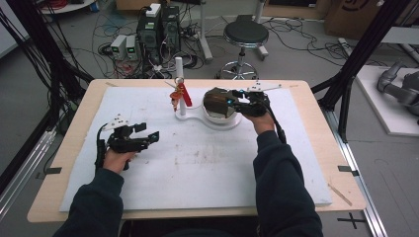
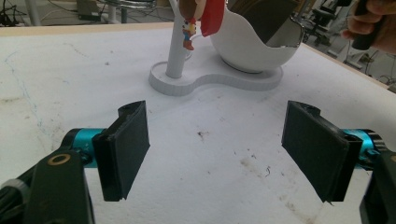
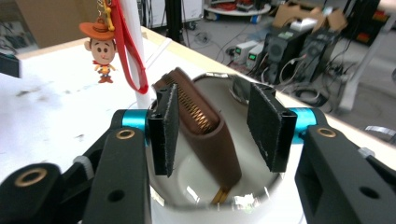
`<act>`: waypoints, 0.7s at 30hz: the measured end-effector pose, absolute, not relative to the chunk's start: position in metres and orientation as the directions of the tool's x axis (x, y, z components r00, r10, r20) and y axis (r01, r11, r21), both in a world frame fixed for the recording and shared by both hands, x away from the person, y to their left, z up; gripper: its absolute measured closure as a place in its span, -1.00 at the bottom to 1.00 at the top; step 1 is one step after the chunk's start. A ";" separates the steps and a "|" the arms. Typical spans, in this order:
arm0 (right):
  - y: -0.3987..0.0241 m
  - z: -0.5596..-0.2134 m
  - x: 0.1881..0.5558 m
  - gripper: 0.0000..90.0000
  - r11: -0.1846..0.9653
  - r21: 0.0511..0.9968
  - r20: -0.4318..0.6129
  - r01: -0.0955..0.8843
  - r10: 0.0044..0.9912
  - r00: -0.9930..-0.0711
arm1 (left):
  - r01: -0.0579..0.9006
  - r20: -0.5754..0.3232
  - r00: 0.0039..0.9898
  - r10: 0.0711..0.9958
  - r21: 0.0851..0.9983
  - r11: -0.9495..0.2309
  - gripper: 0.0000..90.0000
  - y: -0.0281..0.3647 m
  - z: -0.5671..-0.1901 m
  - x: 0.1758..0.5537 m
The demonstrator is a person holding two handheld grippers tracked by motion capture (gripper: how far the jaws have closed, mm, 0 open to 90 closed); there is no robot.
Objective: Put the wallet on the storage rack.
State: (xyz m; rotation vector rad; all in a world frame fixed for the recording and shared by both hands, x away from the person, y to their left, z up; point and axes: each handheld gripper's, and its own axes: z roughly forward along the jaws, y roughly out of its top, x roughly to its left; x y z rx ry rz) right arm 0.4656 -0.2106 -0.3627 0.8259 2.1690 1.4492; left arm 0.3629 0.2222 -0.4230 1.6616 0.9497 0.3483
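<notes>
The brown wallet (image 3: 203, 133) lies slanted inside the white bowl (image 3: 187, 186), its zipper edge up and one end leaning over the rim toward the post, so the placing step looks done, or nearly so. Going from the biggest things down: the table (image 1: 74, 143) carries a white foam mat (image 1: 197, 163), and toward its far edge sits a white stand (image 1: 197, 120) whose flat base joins the bowl to an upright white post (image 1: 179, 74). From that post hangs a red strap (image 3: 128, 51) with a small cowboy figure charm (image 3: 102, 49). The right gripper (image 3: 215, 123) hovers right over the bowl, its fingers (image 3: 268, 130) parted on either side of the wallet; from the right gripper view neither pad seems to press on the leather, so the wallet reads as let go and resting on its own. The left gripper (image 2: 217, 154) waits well apart, low over bare mat near the person's side, with its fingers (image 2: 126, 149) spread wide and nothing between them; in its view the stand and bowl show farther off. As for what is left, a fair judgement is that the right hand needs only to draw back clear of the bowl without catching the wallet's raised end. Whether the strap and charm are also part of the work cannot be told from these pictures.
</notes>
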 end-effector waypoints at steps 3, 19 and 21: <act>-0.226 -0.357 0.459 0.14 0.253 0.926 0.044 0.281 0.665 -0.745 | 0.403 -0.243 0.630 0.737 0.914 -0.043 -0.49 0.223 -0.423 0.363; -0.278 -0.380 0.377 -0.51 0.342 0.885 -0.053 0.315 0.747 -0.663 | 0.355 -0.209 0.628 0.749 0.934 -0.037 -0.59 0.223 -0.421 0.365; -0.284 -0.386 0.369 -0.51 0.349 0.876 -0.046 0.333 0.748 -0.662 | 0.342 -0.184 0.632 0.753 0.938 -0.058 -0.58 0.222 -0.421 0.365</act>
